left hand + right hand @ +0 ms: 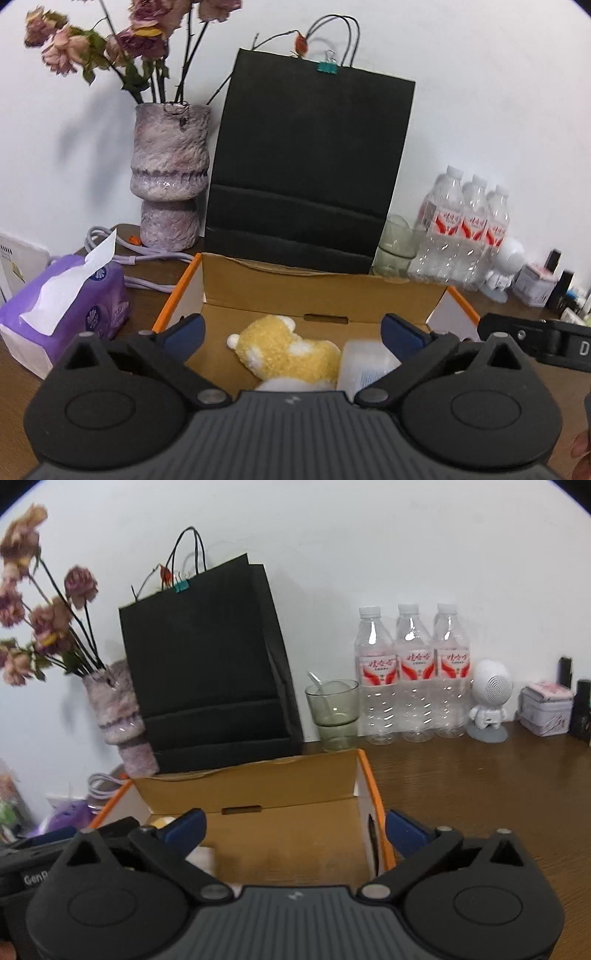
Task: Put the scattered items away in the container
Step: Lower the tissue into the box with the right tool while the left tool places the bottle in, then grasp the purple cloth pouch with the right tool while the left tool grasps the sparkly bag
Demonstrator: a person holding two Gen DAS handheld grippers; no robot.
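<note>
Both tools are spread wide and grasp nothing: the left tool [291, 334] hangs over the cardboard box [325, 291], the right tool [295, 829] over its right wall. Inside the box lie 1 plush toy [284, 349] and 1 pale packet [364, 365], probably already tidied. The box stands on the desk [480, 775], in front of the black bag [310, 166].

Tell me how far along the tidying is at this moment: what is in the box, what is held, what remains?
Done: a yellow plush toy and a translucent plastic item lie inside the cardboard box. In hand: nothing; the left gripper and right gripper are both open and empty above the box. Left: no loose item to tidy is clearly visible; the tissue pack sits beside the box, possibly just a fixture.
</note>
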